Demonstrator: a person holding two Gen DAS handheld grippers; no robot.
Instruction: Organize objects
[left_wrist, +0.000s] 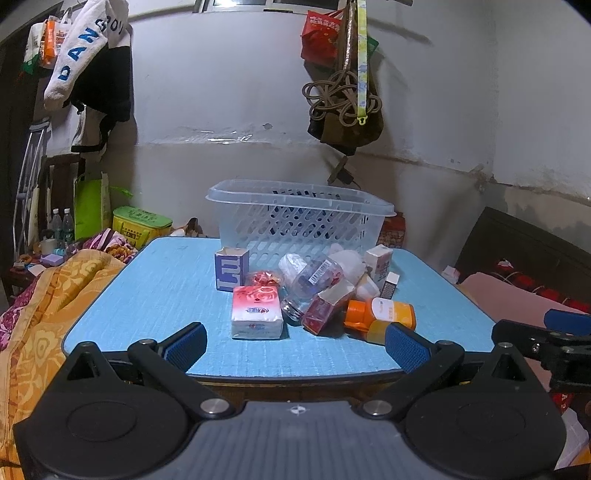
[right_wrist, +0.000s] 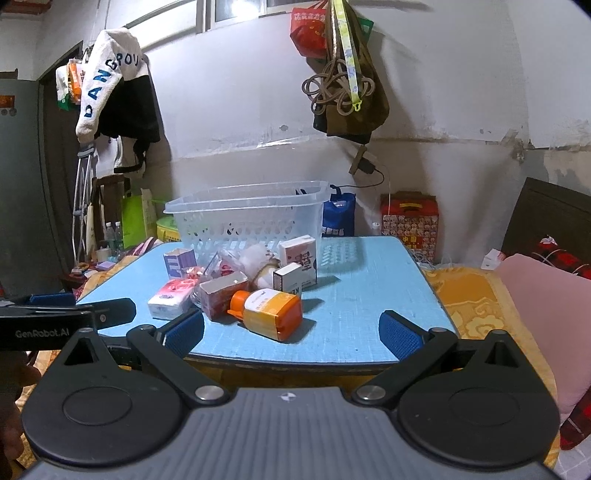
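A clear plastic basket (left_wrist: 301, 218) (right_wrist: 243, 218) stands empty at the back of the blue table (left_wrist: 155, 291) (right_wrist: 354, 310). In front of it lies a heap: a tissue pack (left_wrist: 256, 312) (right_wrist: 171, 297), a blue-white carton (left_wrist: 231, 268) (right_wrist: 179, 262), an orange bottle (left_wrist: 380, 317) (right_wrist: 271, 308), a clear jar (left_wrist: 310, 286), a red box (left_wrist: 327, 306) (right_wrist: 221, 291) and white cartons (left_wrist: 378, 264) (right_wrist: 299, 258). My left gripper (left_wrist: 295, 347) is open and empty at the table's near edge. My right gripper (right_wrist: 293, 334) is open and empty, to its right.
An orange patterned blanket (left_wrist: 48, 310) lies left of the table. A pink cushion (right_wrist: 546, 314) and bedding lie to the right. Bags (right_wrist: 343, 85) and clothes (left_wrist: 88, 66) hang on the wall behind. A red gift box (right_wrist: 410, 218) stands behind the table.
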